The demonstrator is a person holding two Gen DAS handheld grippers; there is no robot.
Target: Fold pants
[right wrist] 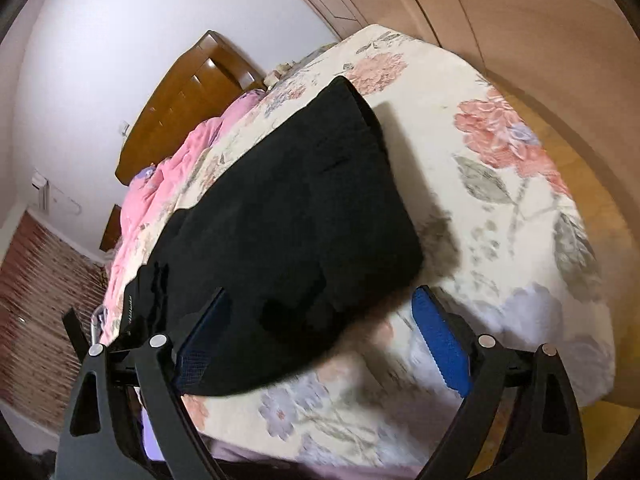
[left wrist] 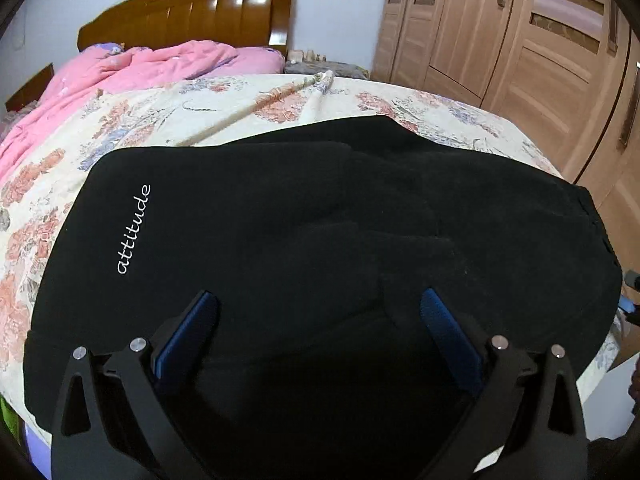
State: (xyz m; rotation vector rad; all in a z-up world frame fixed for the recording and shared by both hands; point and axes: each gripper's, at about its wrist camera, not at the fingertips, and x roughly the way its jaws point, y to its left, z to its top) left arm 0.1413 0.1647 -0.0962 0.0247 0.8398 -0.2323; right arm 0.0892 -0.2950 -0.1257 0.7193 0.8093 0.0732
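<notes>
- The black pants lie folded into a thick, roughly rectangular bundle on the bed, on its floral sheet, near the foot-end edge.
- White lettering "attitude" runs along the bundle's left part in the left wrist view.
- The left gripper hovers over the near edge of the pants, its blue-padded fingers spread wide, holding nothing.
- The right gripper is at the bundle's right corner, fingers likewise wide apart and empty; the corner lies between them.
- A pink quilt is bunched by the wooden headboard; a wardrobe stands beyond the bed.
</notes>
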